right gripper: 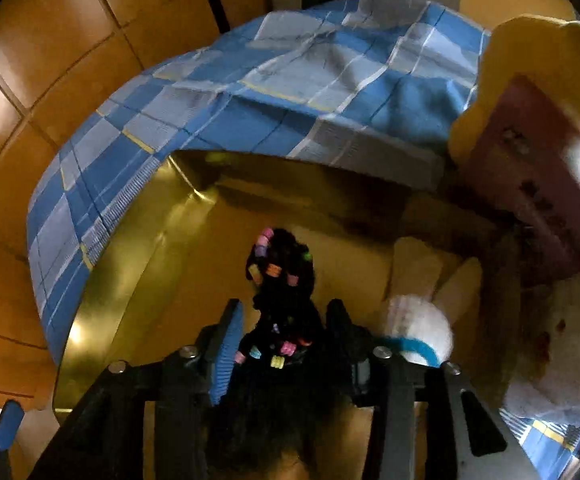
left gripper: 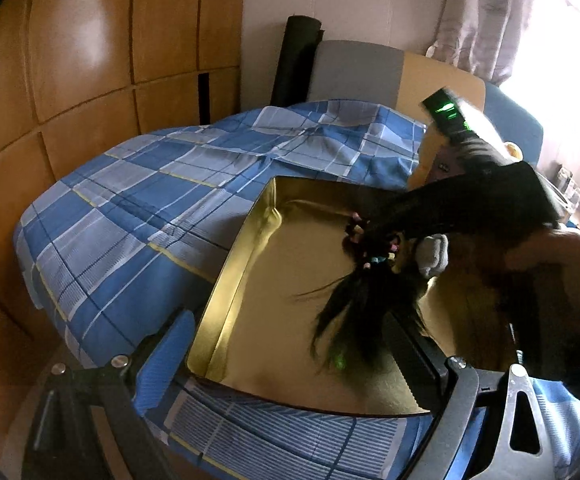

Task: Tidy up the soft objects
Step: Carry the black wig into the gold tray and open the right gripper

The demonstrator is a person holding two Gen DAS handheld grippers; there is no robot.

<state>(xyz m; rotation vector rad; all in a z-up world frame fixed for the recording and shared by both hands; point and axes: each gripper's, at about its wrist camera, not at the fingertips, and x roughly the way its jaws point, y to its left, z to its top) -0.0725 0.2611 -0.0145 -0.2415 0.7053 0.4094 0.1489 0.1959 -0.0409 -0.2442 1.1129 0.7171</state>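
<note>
A black hairpiece with small coloured beads (right gripper: pixel 280 276) hangs between the fingers of my right gripper (right gripper: pixel 282 332), which is shut on it over a gold tin box (right gripper: pixel 130 264). In the left wrist view the right gripper (left gripper: pixel 374 236) reaches in from the right and holds the hairpiece (left gripper: pixel 366 296) above the box (left gripper: pixel 226 280), its long strands trailing down. My left gripper (left gripper: pixel 290 360) is open, its blue-padded finger (left gripper: pixel 166 356) outside the box's near left corner and the other finger inside. A white sock with a blue band (right gripper: pixel 418 328) lies in the box beside the hairpiece.
The box rests on a bed with a blue checked sheet (left gripper: pixel 138 200). A padded orange wall (left gripper: pixel 70 60) runs along the left. A yellow plush item (right gripper: pixel 530 52) and a pink box (right gripper: pixel 542 168) sit at the right. A curtain and bright window (left gripper: pixel 530 20) are at the far right.
</note>
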